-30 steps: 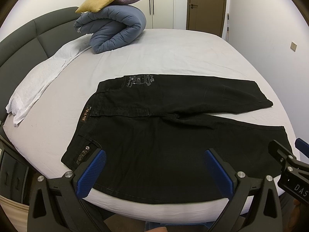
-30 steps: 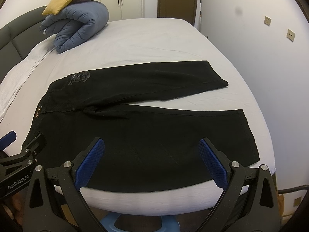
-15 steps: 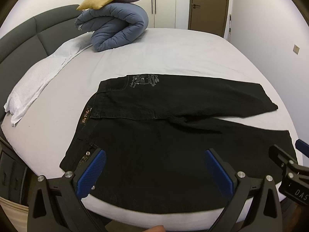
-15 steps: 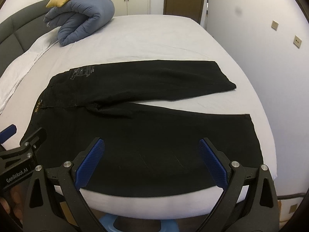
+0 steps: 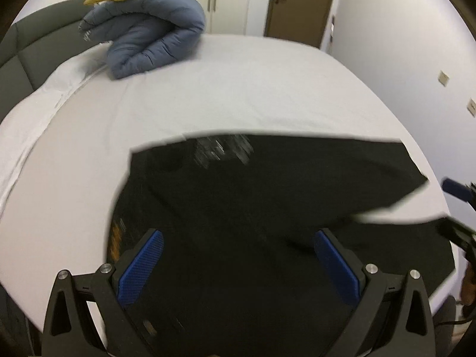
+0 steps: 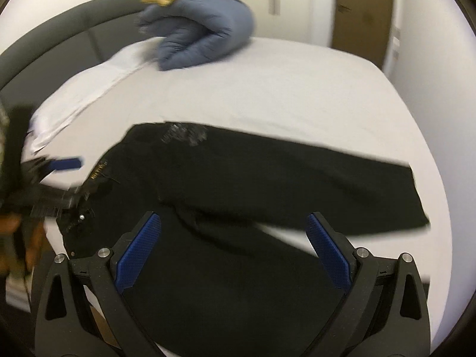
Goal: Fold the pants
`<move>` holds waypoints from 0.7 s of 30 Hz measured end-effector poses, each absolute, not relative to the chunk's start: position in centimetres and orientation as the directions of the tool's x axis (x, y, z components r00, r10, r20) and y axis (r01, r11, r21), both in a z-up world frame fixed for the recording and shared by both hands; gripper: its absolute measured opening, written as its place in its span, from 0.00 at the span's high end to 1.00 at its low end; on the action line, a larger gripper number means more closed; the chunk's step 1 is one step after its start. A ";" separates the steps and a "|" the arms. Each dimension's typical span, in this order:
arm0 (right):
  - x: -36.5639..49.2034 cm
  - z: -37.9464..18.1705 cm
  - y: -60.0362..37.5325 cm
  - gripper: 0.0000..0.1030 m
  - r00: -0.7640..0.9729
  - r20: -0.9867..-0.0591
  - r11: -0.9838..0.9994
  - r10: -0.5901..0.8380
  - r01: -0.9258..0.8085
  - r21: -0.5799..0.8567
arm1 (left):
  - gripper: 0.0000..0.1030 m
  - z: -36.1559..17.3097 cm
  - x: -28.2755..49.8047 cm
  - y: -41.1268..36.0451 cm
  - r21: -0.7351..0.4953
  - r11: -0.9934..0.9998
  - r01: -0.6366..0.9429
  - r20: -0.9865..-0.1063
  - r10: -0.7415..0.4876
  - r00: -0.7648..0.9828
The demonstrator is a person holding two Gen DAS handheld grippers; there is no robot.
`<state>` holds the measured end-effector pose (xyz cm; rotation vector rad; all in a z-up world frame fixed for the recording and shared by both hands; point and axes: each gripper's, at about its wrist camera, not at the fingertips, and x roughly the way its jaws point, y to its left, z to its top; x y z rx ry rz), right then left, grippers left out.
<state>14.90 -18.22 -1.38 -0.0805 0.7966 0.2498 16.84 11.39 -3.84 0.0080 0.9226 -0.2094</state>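
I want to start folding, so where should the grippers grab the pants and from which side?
Probably the near edge of the pants, from the bed's front edge where both open grippers are: left gripper at the waistband corner, right gripper along the near leg's outer seam. The pants lie flat, legs splayed, so the near leg can be lifted over the far one.
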 end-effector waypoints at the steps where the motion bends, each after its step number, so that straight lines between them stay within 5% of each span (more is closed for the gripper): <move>1: 16.1 -1.2 -18.3 0.04 0.669 -0.709 0.957 0.221 -0.291 0.023 | 0.00 -3.7 18.5 12.1 -0.061 0.977 0.202 -0.784 -0.172 0.597; 3: 18.1 -0.9 -18.5 0.06 0.668 -0.698 0.935 0.259 -0.356 0.007 | 0.00 -3.6 22.5 13.1 -0.021 0.962 0.272 -0.781 -0.186 0.596; 7: 22.5 -1.4 -19.4 0.29 0.607 -0.722 0.895 0.333 -0.444 0.039 | 0.06 -5.1 30.2 14.4 0.085 0.929 0.361 -0.828 -0.136 0.544; 15: 28.2 -5.2 -20.8 0.38 0.497 -0.773 0.832 0.395 -0.550 0.072 | 0.06 -12.4 38.8 13.3 0.188 0.817 0.545 -0.933 -0.026 0.360; 21: 29.9 -7.6 -21.8 0.38 0.453 -0.780 0.819 0.432 -0.559 0.129 | 0.07 -16.2 41.3 14.6 0.056 0.808 0.586 -0.981 -0.064 0.181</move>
